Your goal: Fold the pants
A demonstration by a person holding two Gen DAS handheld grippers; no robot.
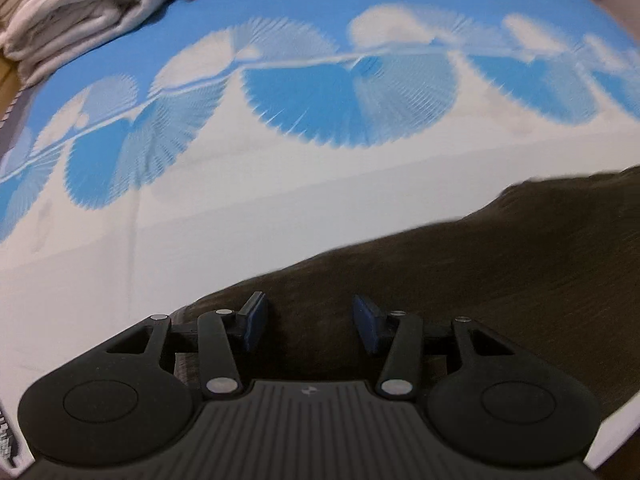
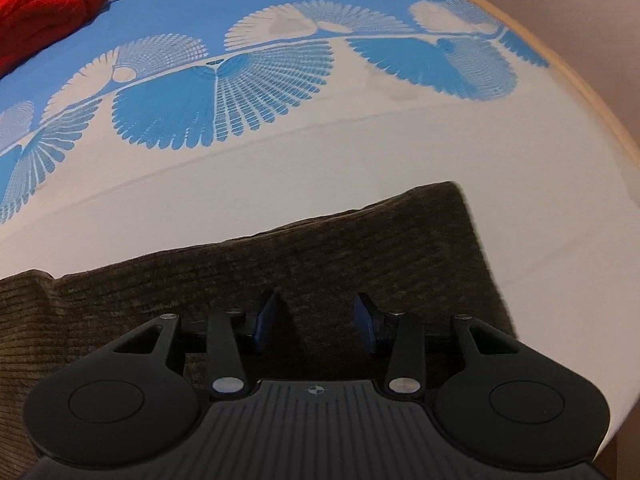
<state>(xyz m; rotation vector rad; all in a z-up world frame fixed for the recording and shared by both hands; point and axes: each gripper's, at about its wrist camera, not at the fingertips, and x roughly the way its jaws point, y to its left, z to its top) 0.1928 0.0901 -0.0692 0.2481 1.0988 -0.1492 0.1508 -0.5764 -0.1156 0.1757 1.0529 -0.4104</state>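
Both grippers, left [image 1: 310,322] and right [image 2: 318,316], hover part open and empty over dark brown pants [image 2: 280,248] on blue-white sheet [image 2: 360,152].

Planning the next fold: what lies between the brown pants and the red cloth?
Only bare bedsheet, white then blue-patterned, separates the pants from the red cloth, seen in the right wrist view.
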